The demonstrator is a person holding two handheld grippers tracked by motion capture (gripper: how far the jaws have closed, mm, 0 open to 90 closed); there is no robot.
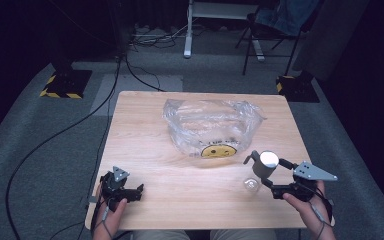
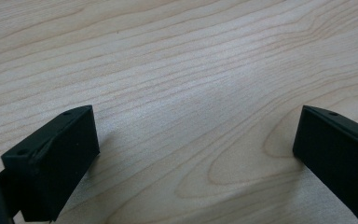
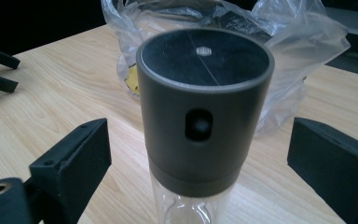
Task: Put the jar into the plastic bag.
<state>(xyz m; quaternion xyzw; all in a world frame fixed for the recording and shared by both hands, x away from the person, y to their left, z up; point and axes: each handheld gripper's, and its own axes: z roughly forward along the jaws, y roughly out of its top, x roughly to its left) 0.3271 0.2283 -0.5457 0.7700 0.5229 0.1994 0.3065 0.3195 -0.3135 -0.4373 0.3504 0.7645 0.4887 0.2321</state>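
Meanwhile, at the near left corner of a light wooden worktop [image 1: 150, 150], a person's left hand [image 1: 111, 212] is holding the left hand-held gripper [image 1: 139, 191] low over the bare wood, its jaws spread wide with nothing between them; in the left gripper view, the left hand-held gripper [image 2: 196, 154] is looking straight down on plain wood grain.

Moving toward the middle, a crumpled clear plastic bag [image 1: 210, 125] with a yellow smiley face printed on its near side is sitting on the far half of the worktop, its mouth gaping upward. What is lying inside it is too blurred to tell.

Further right, just in front of the bag's near right corner, a grinder-like bottle [image 1: 265, 167] with a dark grey cap and a clear lower body is sitting between the jaws of the right hand-held gripper [image 1: 275, 175], which the person's right hand [image 1: 307, 205] is holding from the near right edge. In the right gripper view, the bottle [image 3: 205, 116] is standing between the black jaws of the right hand-held gripper [image 3: 200, 163], which are spread apart on either side with a visible gap to the cap, not pinching it. A small clear glass piece [image 1: 250, 185] is lying on the wood just beside the bottle's base.
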